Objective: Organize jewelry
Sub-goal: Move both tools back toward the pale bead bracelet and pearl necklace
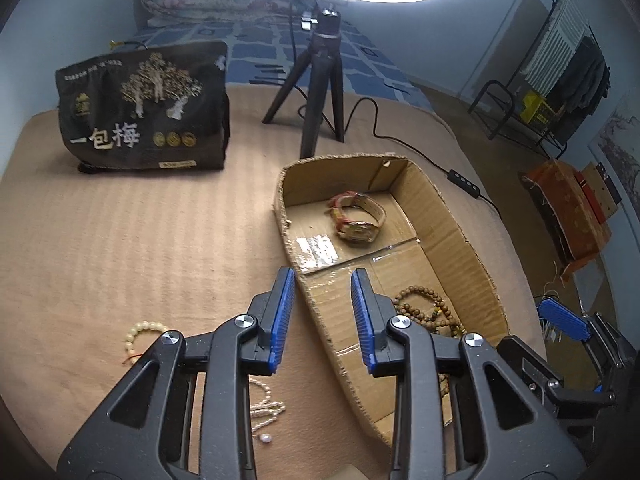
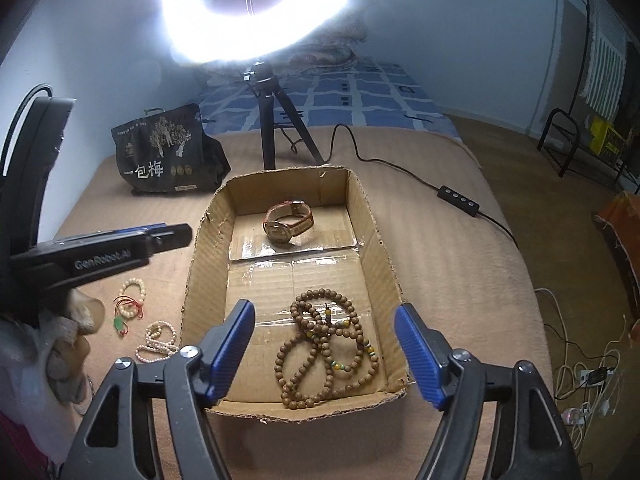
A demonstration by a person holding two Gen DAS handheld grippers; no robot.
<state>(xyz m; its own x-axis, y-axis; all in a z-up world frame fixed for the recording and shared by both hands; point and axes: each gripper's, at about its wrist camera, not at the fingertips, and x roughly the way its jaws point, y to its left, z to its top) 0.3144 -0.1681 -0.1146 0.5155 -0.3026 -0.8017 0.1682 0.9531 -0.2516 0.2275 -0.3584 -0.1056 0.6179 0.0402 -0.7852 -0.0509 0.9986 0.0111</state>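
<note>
A shallow cardboard box lies on the tan bedspread. Inside it are a wristwatch at the far end and a brown wooden bead necklace at the near end. Left of the box on the bedspread lie a cream bead bracelet with red cord and a small pearl strand. My left gripper is open and empty over the box's near left wall. My right gripper is open and empty above the wooden beads.
A black snack bag stands at the back left. A tripod with a ring light stands behind the box; its cable and switch run to the right. A rack and cables are off the bed's right edge.
</note>
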